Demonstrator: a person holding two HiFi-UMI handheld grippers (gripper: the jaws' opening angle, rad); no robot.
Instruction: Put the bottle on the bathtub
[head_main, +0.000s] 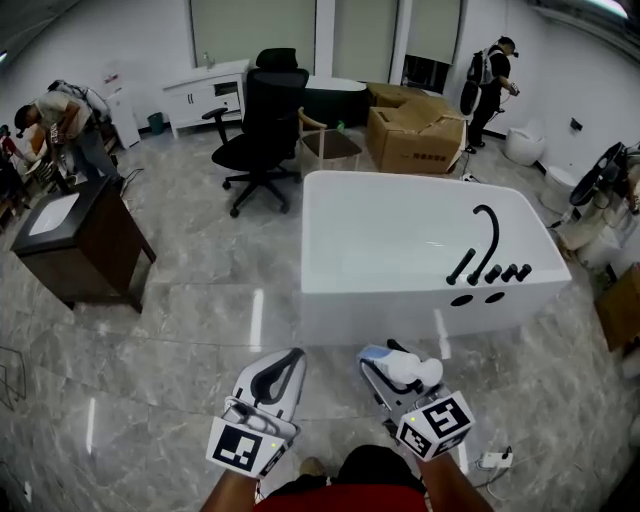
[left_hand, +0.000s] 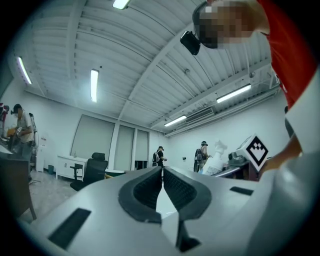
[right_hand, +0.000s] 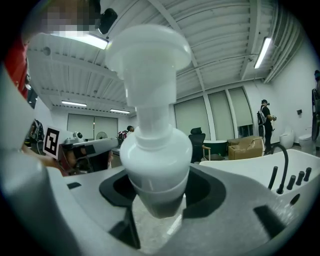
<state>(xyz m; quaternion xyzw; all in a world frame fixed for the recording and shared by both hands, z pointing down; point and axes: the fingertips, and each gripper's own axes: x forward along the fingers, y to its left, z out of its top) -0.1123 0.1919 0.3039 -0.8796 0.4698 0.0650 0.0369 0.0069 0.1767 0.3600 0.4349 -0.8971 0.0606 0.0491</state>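
Note:
My right gripper (head_main: 392, 364) is shut on a white pump bottle (head_main: 412, 369), which it holds in front of me, short of the bathtub. In the right gripper view the bottle (right_hand: 155, 145) stands between the dark pads, its pump head up. The white bathtub (head_main: 350, 285) lies ahead on the floor, with a black faucet (head_main: 487, 240) and black knobs (head_main: 509, 272) on its right end. The tub's rim (right_hand: 255, 167) and faucet (right_hand: 283, 160) show at the right of the right gripper view. My left gripper (head_main: 283, 367) is shut and holds nothing; its pads (left_hand: 150, 187) meet.
A black office chair (head_main: 263, 125) stands beyond the tub, with cardboard boxes (head_main: 415, 135) to its right. A dark wooden cabinet (head_main: 80, 245) is at the left. People stand at the far left (head_main: 60, 120) and far right (head_main: 492, 80). The floor is glossy grey marble.

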